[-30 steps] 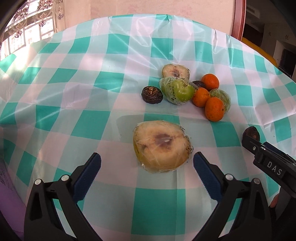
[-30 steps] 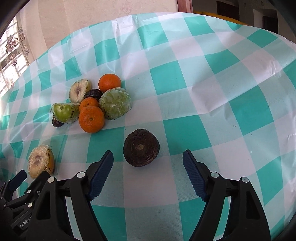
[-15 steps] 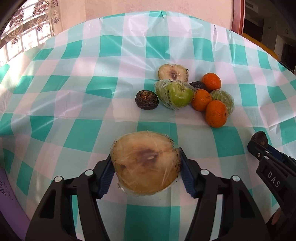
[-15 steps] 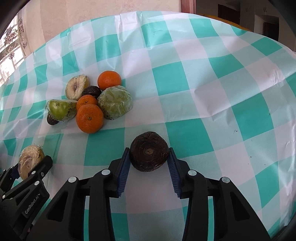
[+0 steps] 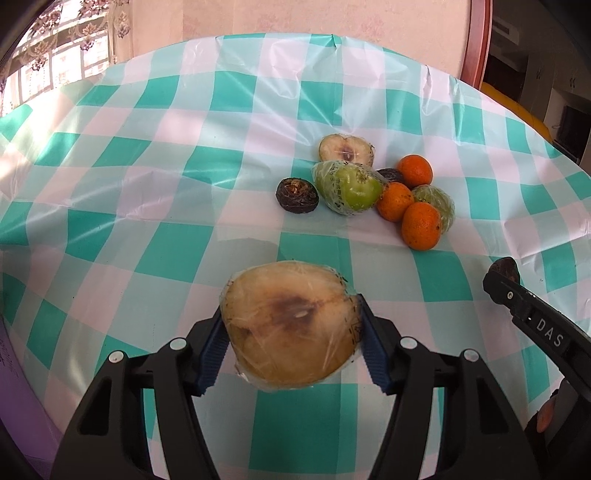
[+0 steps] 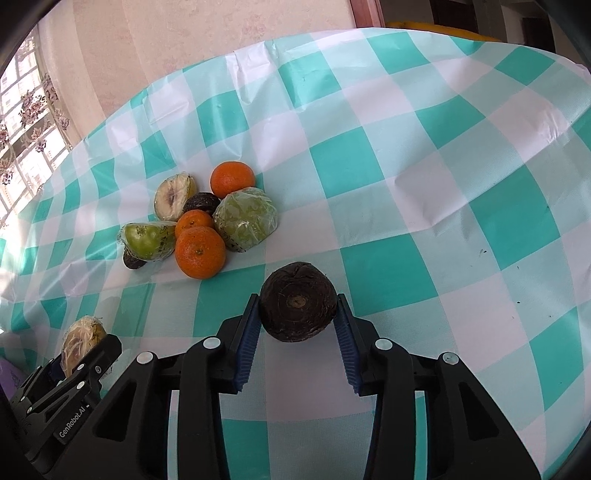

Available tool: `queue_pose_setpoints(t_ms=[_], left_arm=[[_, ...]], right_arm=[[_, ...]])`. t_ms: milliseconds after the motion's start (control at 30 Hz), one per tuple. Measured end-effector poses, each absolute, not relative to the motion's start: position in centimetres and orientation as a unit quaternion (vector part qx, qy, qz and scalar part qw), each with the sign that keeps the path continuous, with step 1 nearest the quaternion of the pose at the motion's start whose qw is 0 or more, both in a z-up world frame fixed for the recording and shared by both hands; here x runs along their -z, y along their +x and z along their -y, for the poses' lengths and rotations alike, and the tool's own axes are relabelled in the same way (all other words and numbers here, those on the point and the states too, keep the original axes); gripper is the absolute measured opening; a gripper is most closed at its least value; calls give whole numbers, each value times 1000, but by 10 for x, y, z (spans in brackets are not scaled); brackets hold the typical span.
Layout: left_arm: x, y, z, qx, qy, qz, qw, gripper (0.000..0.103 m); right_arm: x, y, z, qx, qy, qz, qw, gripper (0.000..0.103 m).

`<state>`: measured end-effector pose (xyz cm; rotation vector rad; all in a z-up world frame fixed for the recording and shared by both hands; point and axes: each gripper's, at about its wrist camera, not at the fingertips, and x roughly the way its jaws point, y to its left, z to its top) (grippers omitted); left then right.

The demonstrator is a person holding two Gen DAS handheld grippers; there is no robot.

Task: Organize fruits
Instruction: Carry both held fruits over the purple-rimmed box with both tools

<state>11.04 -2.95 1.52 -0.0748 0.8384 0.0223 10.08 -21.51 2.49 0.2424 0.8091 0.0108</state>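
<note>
Nearest me, the left gripper (image 5: 291,341) has just closed its fingers (image 5: 210,354) on a plastic-wrapped browned fruit half (image 5: 290,323). Alongside, the right gripper (image 6: 297,328) pinches a dark wrinkled fruit (image 6: 297,301). Farther toward the table's (image 6: 424,177) far edge sits a cluster: three oranges (image 6: 199,251), wrapped green fruits (image 5: 349,188), dark ones.

tablecloth (image 5: 155,236): teal-and-white check, glossy, creased, covering the whole table | wall (image 5: 280,18): pale pink, behind the far table edge | window (image 5: 55,70): far left, bright, with floral lace curtain | door frame (image 5: 476,44): reddish wood, far right, dark room beyond
</note>
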Motion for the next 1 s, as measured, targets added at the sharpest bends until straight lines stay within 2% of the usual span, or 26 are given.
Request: queue_pose_setpoints(t_ms=[400, 633, 1000], left_arm=[[-16, 65, 15, 1, -78, -406, 911, 63], [-18, 22, 9, 8, -84, -397, 914, 63], [-17, -34, 4, 9, -75, -395, 916, 63]], right_arm=[[-30, 68, 193, -63, 109, -379, 917, 40], [-30, 29, 183, -91, 121, -385, 910, 40], [-31, -17, 169, -103, 81, -388, 912, 40]])
